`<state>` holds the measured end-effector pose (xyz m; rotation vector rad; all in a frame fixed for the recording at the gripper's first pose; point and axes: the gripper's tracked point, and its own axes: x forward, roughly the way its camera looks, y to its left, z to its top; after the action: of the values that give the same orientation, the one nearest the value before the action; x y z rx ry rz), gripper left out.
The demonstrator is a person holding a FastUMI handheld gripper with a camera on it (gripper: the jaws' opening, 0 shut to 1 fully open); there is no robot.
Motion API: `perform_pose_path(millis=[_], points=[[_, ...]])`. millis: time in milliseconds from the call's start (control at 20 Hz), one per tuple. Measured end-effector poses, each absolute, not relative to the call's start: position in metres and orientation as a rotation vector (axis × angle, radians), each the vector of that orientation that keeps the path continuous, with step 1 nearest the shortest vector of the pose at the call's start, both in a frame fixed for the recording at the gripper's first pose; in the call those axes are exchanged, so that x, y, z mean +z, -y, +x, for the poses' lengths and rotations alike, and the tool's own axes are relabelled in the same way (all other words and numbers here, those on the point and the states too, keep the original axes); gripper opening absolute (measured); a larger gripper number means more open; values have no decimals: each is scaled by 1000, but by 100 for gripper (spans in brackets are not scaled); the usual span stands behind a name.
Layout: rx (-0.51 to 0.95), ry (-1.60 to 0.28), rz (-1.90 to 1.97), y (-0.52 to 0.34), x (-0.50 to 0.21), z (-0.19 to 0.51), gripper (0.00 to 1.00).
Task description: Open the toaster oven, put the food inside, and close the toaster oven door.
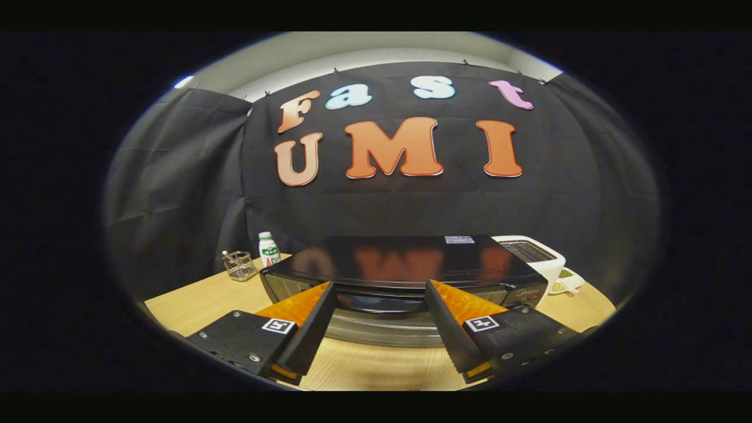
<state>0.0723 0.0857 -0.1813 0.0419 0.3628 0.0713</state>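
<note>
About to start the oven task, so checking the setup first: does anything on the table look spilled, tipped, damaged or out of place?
Nothing stands out. The toaster oven sits squarely on the table just ahead of the open gripper; bottle and wire holder stand upright.

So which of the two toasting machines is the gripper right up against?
The black toaster oven. The open gripper has a finger at each side of its front handle. The white toaster sits behind the oven's right corner, well beyond the fingers.
</note>
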Motion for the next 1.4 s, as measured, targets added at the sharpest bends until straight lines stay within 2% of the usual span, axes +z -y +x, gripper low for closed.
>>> perform_pose_path(millis=[200,350,1150,1400], points=[[87,-357,46,-84,-182,57,81],[104,-384,36,-88,-184,42,79],[210,-561,117,-100,-225,-64,78],[236,-671,166,-103,-257,-93,78]])
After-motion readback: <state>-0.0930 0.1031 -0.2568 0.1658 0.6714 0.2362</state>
